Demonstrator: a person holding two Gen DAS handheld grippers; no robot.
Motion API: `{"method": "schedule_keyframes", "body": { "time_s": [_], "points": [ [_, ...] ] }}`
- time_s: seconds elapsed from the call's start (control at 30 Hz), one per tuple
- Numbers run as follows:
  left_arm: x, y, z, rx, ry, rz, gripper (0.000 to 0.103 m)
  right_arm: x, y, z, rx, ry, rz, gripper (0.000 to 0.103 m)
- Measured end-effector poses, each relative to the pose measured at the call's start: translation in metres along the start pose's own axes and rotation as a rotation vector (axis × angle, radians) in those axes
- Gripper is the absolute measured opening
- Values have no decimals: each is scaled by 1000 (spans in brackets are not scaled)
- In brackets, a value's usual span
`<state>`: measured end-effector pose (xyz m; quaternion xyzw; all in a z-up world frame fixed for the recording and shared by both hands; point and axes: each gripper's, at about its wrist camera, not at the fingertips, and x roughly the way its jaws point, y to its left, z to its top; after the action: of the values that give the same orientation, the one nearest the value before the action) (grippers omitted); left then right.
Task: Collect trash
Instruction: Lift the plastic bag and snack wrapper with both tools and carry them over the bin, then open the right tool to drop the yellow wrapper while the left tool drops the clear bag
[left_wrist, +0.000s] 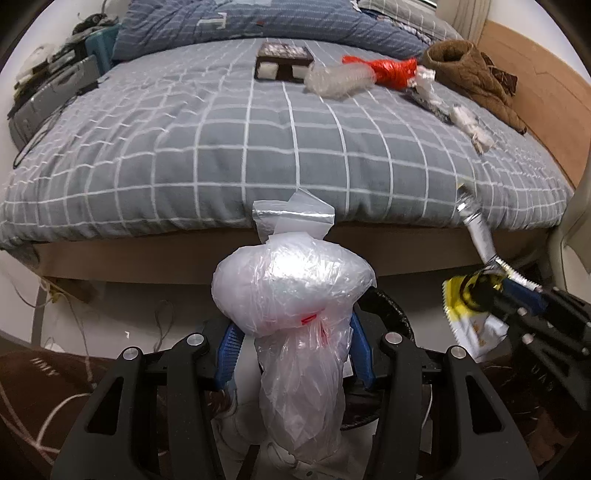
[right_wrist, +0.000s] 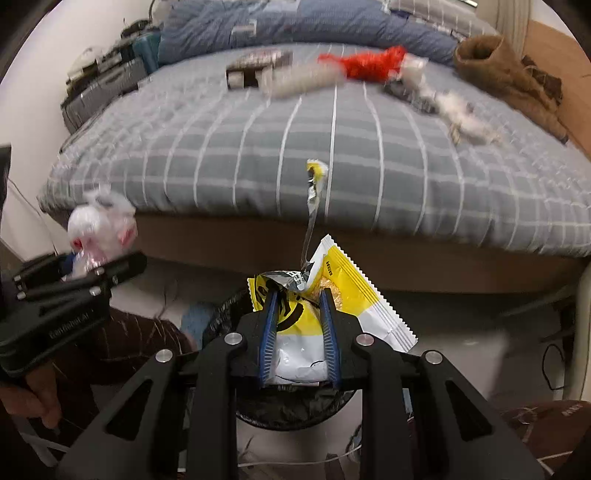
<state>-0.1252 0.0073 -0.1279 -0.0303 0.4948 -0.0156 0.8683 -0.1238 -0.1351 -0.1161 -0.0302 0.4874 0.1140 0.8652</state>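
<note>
My left gripper (left_wrist: 293, 325) is shut on a clear plastic bag (left_wrist: 291, 291) with red print, held in front of the bed's near edge. It also shows in the right wrist view (right_wrist: 99, 229). My right gripper (right_wrist: 299, 299) is shut on a yellow and white snack wrapper (right_wrist: 343, 295) with a torn silver strip (right_wrist: 312, 206) hanging upward. Both are above a black-lined trash bin (right_wrist: 295, 410), whose rim also shows behind the bag (left_wrist: 391, 310). On the bed lie a red plastic bag (left_wrist: 391, 72), a clear crumpled bag (left_wrist: 338, 79) and white wrappers (left_wrist: 469, 125).
A grey checked bed (left_wrist: 258, 147) fills the view. A dark box (left_wrist: 282, 62) sits on it, and a brown garment (left_wrist: 472, 77) at the right. A blue duvet (left_wrist: 258, 22) lies at the back. Cables (left_wrist: 55, 406) run on the floor at the left.
</note>
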Motion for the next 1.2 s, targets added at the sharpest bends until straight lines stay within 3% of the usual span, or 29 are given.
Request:
{"method": "schedule_keyframes", "body": {
  "time_s": [0.47,0.9,1.2],
  "points": [
    [81,7,-1,7,125,28,49,80,4,-6,3,134,25,23],
    [115,20,-3,-14,191,31,49,137,11,-12,-18,249,54,23],
    [124,30,-6,-37,213,47,49,147,18,-10,-34,264,46,38]
  ]
}}
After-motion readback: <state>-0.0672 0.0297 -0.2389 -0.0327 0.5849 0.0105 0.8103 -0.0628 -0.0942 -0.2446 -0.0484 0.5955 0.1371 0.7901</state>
